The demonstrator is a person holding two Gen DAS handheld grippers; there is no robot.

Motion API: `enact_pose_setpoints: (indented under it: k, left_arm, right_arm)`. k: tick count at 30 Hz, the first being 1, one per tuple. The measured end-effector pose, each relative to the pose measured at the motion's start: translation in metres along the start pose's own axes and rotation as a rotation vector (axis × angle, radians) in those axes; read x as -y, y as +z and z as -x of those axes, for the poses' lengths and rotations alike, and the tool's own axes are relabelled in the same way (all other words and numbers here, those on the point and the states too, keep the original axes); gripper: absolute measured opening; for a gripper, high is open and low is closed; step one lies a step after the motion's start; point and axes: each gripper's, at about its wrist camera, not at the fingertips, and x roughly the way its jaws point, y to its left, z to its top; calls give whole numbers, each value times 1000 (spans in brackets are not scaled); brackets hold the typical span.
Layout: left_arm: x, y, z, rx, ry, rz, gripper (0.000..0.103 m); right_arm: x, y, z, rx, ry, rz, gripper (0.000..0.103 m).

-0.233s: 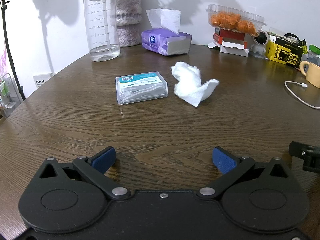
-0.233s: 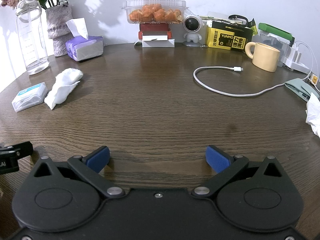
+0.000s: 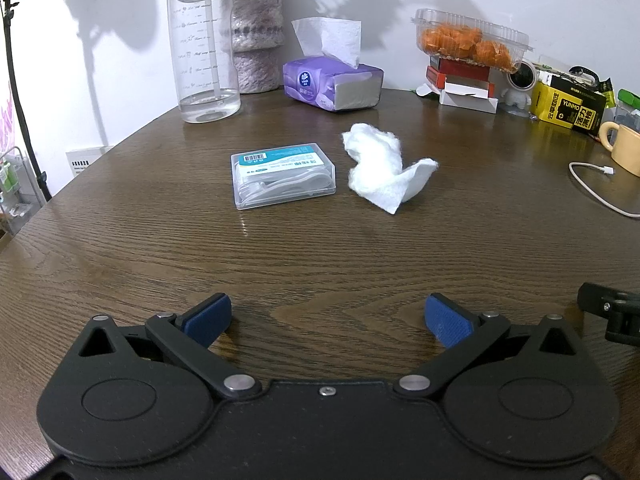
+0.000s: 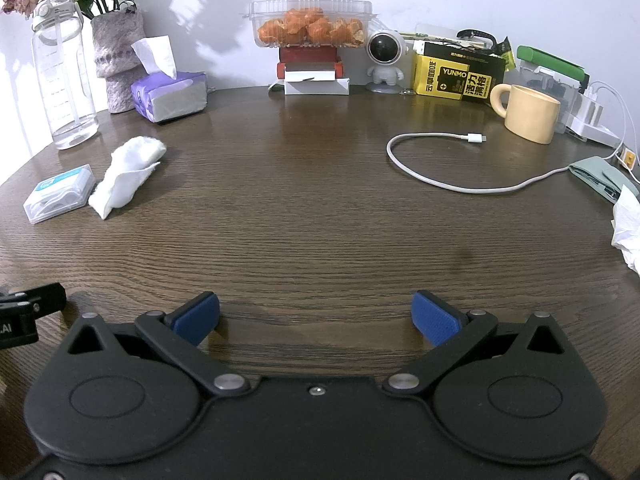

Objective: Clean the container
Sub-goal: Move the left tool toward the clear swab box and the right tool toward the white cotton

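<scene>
A small clear plastic container (image 3: 282,174) with a blue-and-white label lies flat on the dark wooden table (image 3: 320,256). A crumpled white tissue (image 3: 386,170) lies just to its right, apart from it. My left gripper (image 3: 326,316) is open and empty, low over the table, well short of both. In the right wrist view the container (image 4: 60,192) and the tissue (image 4: 126,174) sit at the far left. My right gripper (image 4: 316,312) is open and empty over the bare middle of the table.
At the back stand a clear water bottle (image 3: 204,44), a purple tissue pack (image 3: 332,84), a vase (image 3: 256,36), a clamshell of orange food (image 4: 312,28) on boxes, a yellow box (image 4: 458,74) and a beige mug (image 4: 528,112). A white cable (image 4: 436,160) lies at the right.
</scene>
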Motion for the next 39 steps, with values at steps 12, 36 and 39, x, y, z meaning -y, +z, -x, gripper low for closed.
enact_pose_setpoints:
  k: [12, 36, 39]
  left_arm:
    - [-28, 51, -8, 136, -99, -355, 103]
    - [-55, 100, -111, -26, -325, -566, 103]
    - [-62, 100, -110, -5, -308, -574, 103]
  right_arm:
    - [-8, 14, -1, -2, 102, 1, 103]
    - [-75, 95, -42, 40, 153, 186, 103]
    - [-80, 101, -47, 41, 170, 193, 103]
